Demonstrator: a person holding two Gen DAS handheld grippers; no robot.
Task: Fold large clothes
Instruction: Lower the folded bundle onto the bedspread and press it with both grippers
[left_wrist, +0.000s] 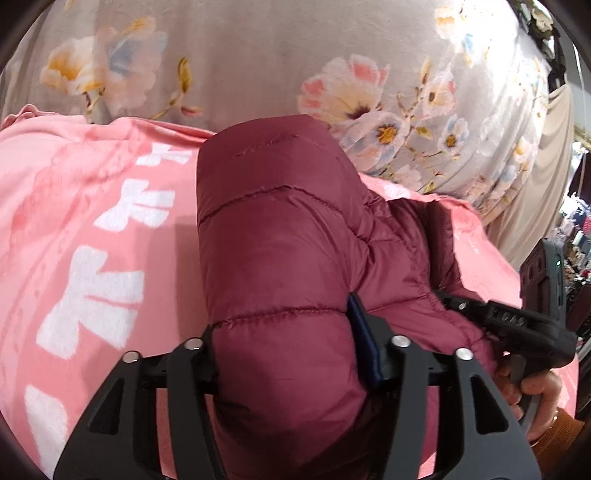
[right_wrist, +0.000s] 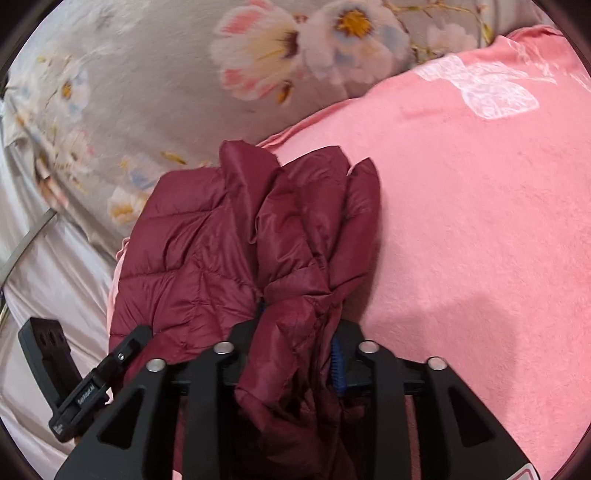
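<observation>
Maroon quilted nylon fills the centre of both views: a puffy jacket (left_wrist: 280, 236) lies bunched on a pink blanket (left_wrist: 92, 229) with white lettering, spread over a grey floral bedsheet (left_wrist: 240, 55). The left tool (left_wrist: 291, 354) pinches a thick padded fold of the jacket at the lower middle of its frame. The right tool (right_wrist: 295, 354) pinches a gathered, crumpled edge of the same jacket (right_wrist: 229, 236) at the bottom centre of its view. At the lower right of the left view, a hand (left_wrist: 532, 395) grips the other tool's handle.
</observation>
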